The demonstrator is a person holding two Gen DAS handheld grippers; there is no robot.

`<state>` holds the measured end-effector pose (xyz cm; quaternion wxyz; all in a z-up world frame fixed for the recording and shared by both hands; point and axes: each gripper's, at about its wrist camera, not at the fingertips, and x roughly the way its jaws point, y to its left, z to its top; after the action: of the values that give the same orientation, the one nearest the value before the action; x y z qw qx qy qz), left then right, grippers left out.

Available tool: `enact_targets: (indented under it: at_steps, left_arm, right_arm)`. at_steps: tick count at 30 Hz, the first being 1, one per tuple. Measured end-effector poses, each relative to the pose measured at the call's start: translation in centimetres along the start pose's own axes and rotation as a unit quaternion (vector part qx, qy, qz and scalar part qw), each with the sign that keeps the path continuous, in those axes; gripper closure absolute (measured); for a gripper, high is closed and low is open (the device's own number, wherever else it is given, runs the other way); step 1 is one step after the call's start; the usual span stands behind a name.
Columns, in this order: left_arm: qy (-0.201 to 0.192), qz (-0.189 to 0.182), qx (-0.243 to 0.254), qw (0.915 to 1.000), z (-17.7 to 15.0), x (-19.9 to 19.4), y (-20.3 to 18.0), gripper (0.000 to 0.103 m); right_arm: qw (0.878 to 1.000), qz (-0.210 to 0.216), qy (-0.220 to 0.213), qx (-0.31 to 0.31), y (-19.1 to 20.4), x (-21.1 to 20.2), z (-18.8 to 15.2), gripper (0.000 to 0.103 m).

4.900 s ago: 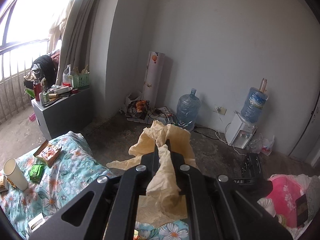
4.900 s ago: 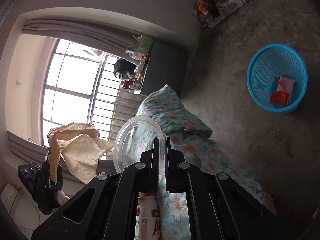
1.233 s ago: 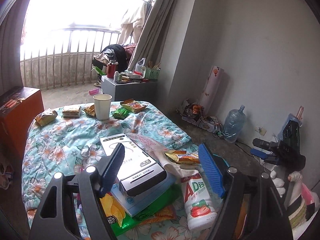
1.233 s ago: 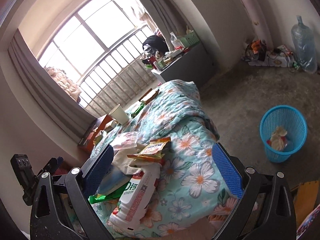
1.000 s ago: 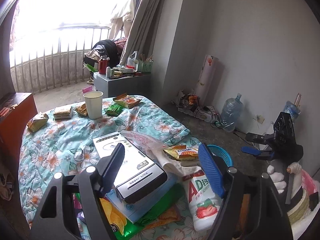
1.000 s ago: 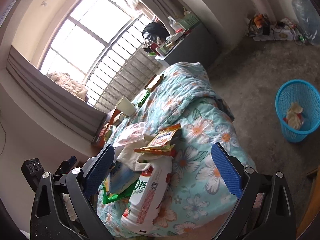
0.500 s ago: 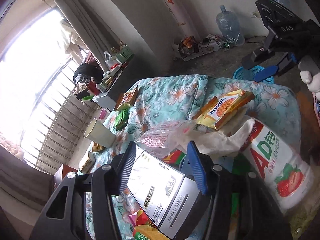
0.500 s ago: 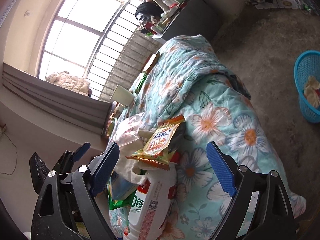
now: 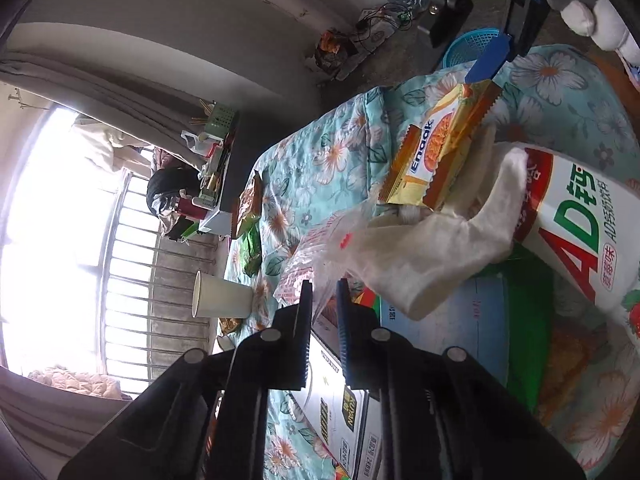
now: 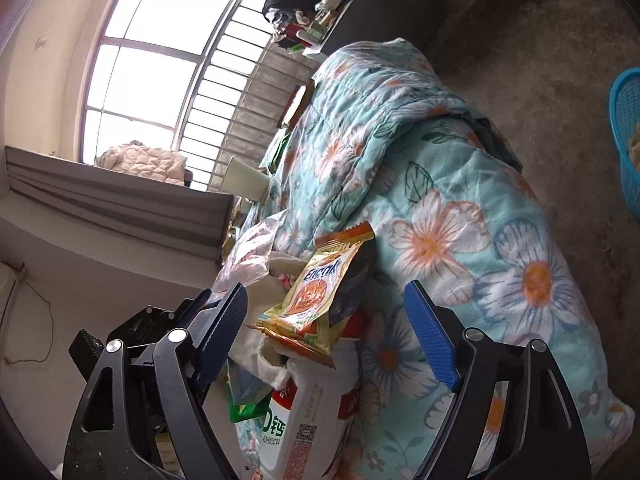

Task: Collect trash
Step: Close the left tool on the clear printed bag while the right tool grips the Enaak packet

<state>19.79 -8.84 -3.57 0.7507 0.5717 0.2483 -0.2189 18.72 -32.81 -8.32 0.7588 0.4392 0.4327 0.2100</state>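
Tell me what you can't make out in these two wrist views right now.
- Left wrist view: the left gripper has its jaws nearly closed around the crinkled clear plastic bag; firm grip uncertain.
- The blue mesh plastic wastebasket: cut off by the right view's edge, mostly hidden behind the right gripper in the left view.
- The white AD strawberry drink bottle: its neck is covered by the crumpled white tissue.

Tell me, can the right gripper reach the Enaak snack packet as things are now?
Probably yes. The right gripper is open, and the Enaak packet lies on top of the pile between its fingers, with nothing covering it.
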Motion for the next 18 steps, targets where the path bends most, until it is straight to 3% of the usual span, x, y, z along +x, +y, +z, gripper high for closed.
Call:
enact_targets:
  at_steps: [8,14,18]
  left_arm:
    - [-0.030,0.033,-0.015,0.9989,0.2,-1.9,0.8,0.098]
    - [-0.045,0.046,-0.074,0.9952,-0.1,-2.8,2.9,0.098]
    - [-0.056,0.049,-0.116,0.9904,-0.4,-3.9,4.2,0.098]
  right_arm:
    - [0.999,0.017,0.029,0.043,-1.4,0.9,0.3,0.042]
    - [0.995,0.040,0.041,0.085,-3.2,1.1,0.5,0.064]
    - [0.992,0.057,0.044,0.107,-3.9,0.8,0.1,0.086]
